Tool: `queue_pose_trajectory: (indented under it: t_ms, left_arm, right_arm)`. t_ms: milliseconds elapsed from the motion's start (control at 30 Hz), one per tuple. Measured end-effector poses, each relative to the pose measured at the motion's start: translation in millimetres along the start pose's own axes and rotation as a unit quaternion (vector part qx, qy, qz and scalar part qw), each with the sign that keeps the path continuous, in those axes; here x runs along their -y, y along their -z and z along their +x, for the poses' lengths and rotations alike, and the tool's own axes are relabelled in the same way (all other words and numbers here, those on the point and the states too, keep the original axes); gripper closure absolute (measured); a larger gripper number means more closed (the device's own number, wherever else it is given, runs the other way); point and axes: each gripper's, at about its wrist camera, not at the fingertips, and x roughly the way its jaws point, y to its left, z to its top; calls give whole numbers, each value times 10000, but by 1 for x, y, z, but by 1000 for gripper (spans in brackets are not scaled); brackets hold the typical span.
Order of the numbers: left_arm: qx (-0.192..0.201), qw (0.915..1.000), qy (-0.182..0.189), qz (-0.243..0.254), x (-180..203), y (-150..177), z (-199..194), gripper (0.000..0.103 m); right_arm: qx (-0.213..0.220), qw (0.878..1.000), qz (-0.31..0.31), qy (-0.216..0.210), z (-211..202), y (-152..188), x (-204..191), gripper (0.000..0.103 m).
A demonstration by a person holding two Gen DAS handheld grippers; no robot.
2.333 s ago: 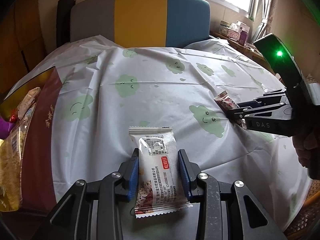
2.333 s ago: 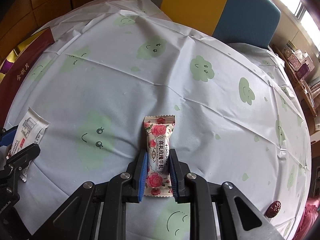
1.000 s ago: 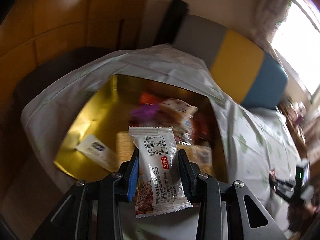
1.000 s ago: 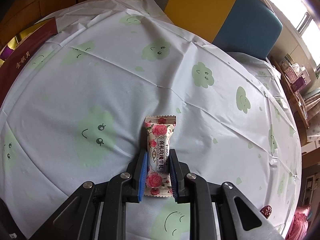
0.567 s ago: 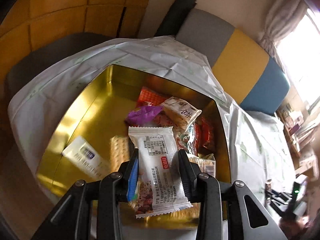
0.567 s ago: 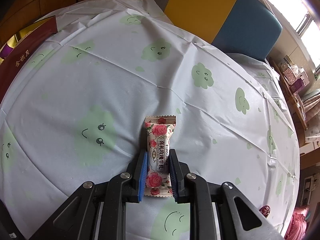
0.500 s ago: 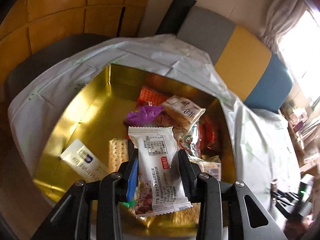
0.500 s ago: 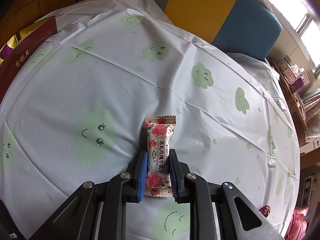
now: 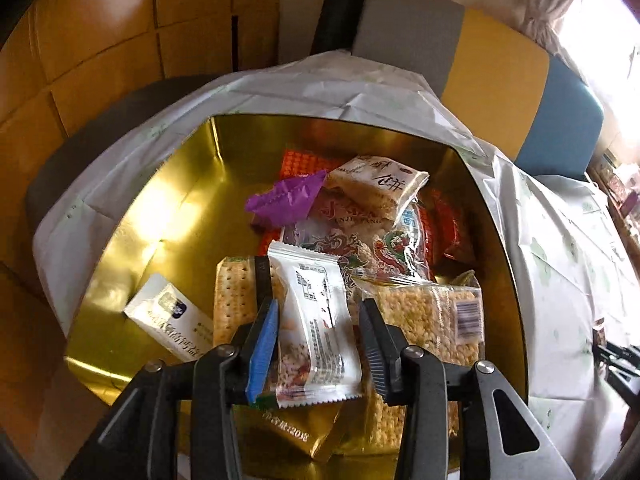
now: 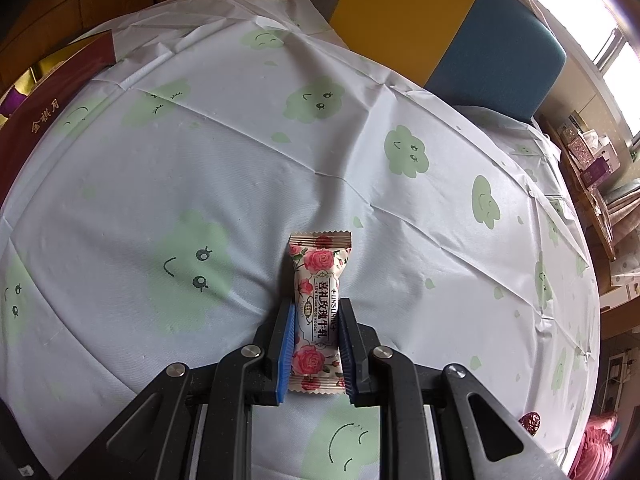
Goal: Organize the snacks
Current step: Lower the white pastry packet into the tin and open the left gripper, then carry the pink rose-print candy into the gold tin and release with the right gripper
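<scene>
Left wrist view – progress: the gold box already holds a heap of snacks: cracker pack, puffed-grain bar, purple wrapper, small white sachet, red-and-clear packets behind. Judged well along, not finished.
Left wrist view – jaws: the left gripper stands over the box, jaws spread wider than the white snack packet between them. A gap shows on the right side; contact on the blue pad side cannot be told. Packet looks released or about to drop.
Left wrist view – packet look: white film, printed label panel, clear window with grain and red bits, crimped ends, tilted slightly left. Light and limp; should settle on the heap.

Right wrist view – position: the right gripper hangs over the bench with the cloud-print cloth, well apart from the box, whose maroon wall shows at far left.
Right wrist view – jaws: narrow, clamped on the rose nougat packet at its lower half.
Right wrist view – packet look: slim pillow pack, pink roses, crimped ends, upright along the jaws.
Right wrist view – left to do: nougat not yet boxed; a small dark red candy lies near the bench edge at right.
</scene>
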Motion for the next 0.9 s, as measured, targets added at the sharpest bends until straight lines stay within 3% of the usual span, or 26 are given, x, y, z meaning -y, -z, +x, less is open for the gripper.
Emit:
queue_pose_trajectory:
  t_ms: [900]
  left_arm:
    - [526,9985,55,103,-1,17,-60,59]
  right_arm:
    - [31,9998,6,183,-1,1,-7,84]
